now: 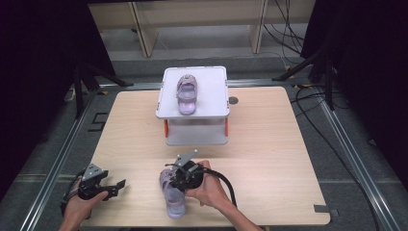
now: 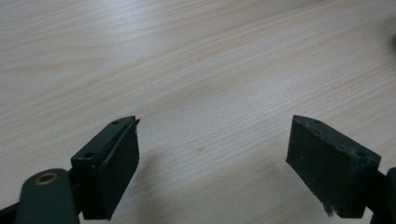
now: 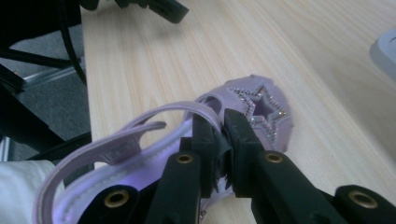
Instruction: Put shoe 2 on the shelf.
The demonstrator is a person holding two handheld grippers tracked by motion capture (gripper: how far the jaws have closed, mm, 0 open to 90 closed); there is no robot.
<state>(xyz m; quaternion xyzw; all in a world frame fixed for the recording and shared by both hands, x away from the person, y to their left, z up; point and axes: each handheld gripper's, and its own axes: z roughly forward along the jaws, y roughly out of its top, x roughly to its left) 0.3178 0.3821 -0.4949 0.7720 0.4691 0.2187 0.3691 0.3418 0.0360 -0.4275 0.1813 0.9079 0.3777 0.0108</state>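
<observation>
Right gripper (image 1: 179, 179) sits over the near sandal (image 1: 174, 197), a lilac child's sandal lying flat on the worktop (image 1: 269, 159) near its front edge, directly in front of the white stand (image 1: 192, 113). In the right gripper view the two black fingers (image 3: 205, 135) are pressed together on the sandal's upper strap, just behind the toe piece with the glittery star cut-out (image 3: 264, 106); a thin band of lilac material is pinched between them. The loose ankle strap (image 3: 135, 135) arcs off to the left of the fingers. The sole appears to rest on the wood; cannot tell whether any part is lifted.

Left gripper (image 1: 103, 187) rests at the front left corner of the worktop, well to the left of the near sandal. Its fingers (image 2: 116, 158) stand wide apart with only bare wood grain between them, nothing touched.

Second sandal (image 1: 186, 94), same lilac colour, lies on the top shelf of the white stand, toe towards the person. The stand is at the middle of the far half of the worktop, with orange corner pieces between its two tiers.
</observation>
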